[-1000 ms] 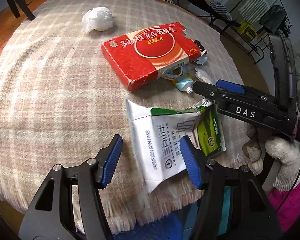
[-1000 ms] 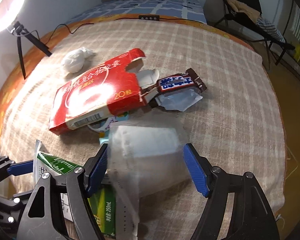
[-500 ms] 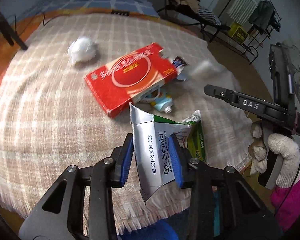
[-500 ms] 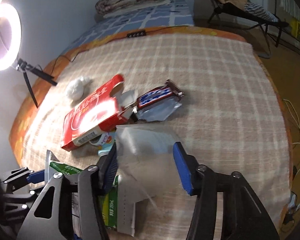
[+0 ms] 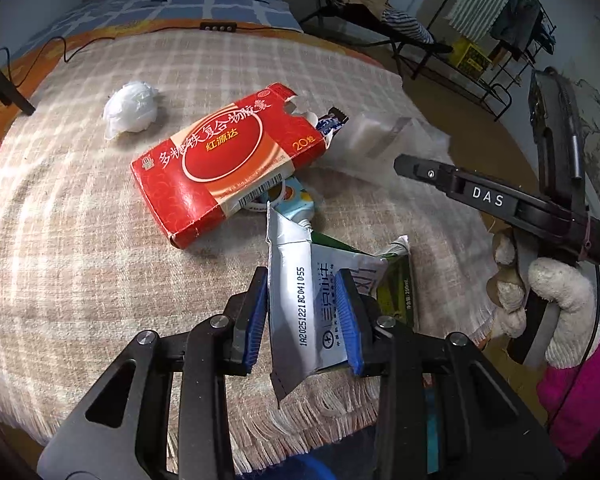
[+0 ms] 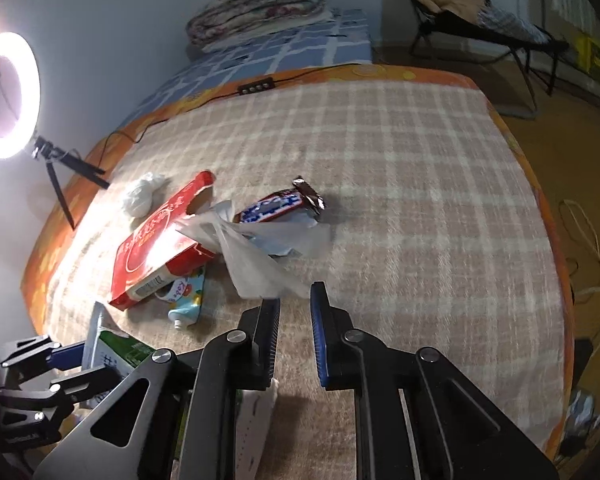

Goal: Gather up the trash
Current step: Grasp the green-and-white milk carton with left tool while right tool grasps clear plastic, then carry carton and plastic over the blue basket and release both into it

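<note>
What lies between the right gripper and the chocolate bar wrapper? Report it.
The clear plastic bag lies straight in the way. Its near end sits at the fingertips of the right gripper, whose jaws are closing, and its far end overlaps the chocolate bar wrapper. Nothing else intervenes.

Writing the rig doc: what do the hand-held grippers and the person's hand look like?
Both are black plastic frames with silver screws and blue finger pads. The right hand-held gripper carries white "DAS" lettering; the hand on it wears a cream knit glove over a pink sleeve.
</note>
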Demonstrator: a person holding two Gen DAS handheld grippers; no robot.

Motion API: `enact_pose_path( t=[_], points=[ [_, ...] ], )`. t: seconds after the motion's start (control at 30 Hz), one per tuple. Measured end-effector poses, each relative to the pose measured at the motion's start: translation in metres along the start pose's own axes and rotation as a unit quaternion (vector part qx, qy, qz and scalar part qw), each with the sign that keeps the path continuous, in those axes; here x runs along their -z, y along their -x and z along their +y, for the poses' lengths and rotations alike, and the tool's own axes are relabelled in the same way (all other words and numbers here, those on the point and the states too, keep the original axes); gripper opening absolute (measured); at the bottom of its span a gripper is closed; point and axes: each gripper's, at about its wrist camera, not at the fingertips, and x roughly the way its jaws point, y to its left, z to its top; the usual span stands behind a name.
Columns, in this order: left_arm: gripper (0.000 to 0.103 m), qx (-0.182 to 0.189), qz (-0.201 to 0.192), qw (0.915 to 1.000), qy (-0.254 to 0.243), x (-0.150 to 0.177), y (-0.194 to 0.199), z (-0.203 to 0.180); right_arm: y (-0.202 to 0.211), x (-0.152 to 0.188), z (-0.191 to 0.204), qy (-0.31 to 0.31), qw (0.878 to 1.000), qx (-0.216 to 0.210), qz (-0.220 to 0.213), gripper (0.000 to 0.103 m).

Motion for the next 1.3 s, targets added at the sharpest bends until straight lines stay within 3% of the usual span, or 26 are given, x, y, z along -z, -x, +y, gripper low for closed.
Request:
enact_pose_path(
  t=[0.13,0.33,0.37,0.5,0.73,1.03,1.3],
  points=[
    [0.033,0.006,0.008,0.9998,0.019,-0.001,-0.006,0.007,-0.007,-0.007,0.007,0.017,1.0,0.001,-0.002,0.014],
    [0.031,0.004,-0.002,1.0,0.008,-0.005,-0.006,0.006,-0.013,-0.008,0.018,0.038,0.999,0.007,-0.012,0.013],
    [0.031,0.004,-0.007,1.0,0.006,-0.004,-0.003,0.005,-0.013,-0.008,0.018,0.038,0.999,0.006,-0.013,0.005],
    [0.027,0.003,-0.028,0.9996,-0.004,-0.005,0.011,-0.001,-0.006,-0.005,0.018,0.035,0.999,0.013,-0.025,0.002],
    [0.025,-0.003,-0.061,0.998,-0.017,-0.001,0.042,-0.003,0.019,-0.003,0.016,0.029,0.998,0.008,-0.05,0.0],
    [0.025,-0.017,-0.07,0.9972,-0.019,0.004,0.052,0.004,0.021,0.003,0.022,0.034,0.998,0.004,-0.047,0.0],
    [0.025,-0.014,-0.096,0.9952,-0.012,0.007,0.082,0.015,0.045,0.001,0.025,0.037,0.995,0.023,-0.085,0.0]
  ],
)
